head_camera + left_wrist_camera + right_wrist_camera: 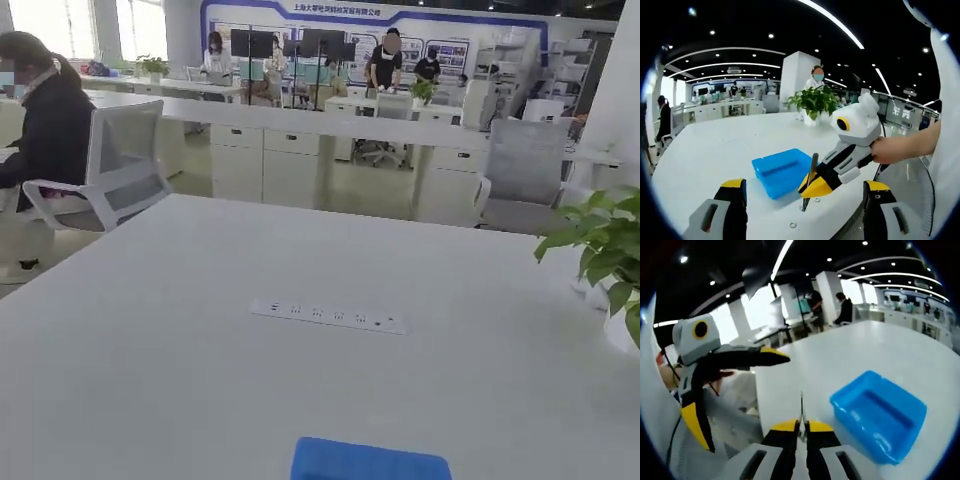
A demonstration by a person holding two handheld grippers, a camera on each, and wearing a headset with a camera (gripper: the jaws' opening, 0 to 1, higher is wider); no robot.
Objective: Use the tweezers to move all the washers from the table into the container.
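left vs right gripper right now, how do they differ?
Jaws: the left gripper has its jaws spread wide with nothing between them; the right gripper has its jaws closed on the tweezers.
Pose: the right gripper tilts down, tweezers tip close to the table beside the blue container; the left gripper points across the table toward the container.
Shared: yellow jaw tips, both hand-held.

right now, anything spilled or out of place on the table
Nothing stands out: the blue container sits upright, and a few washers lie flat by the tweezers held in the right claw.
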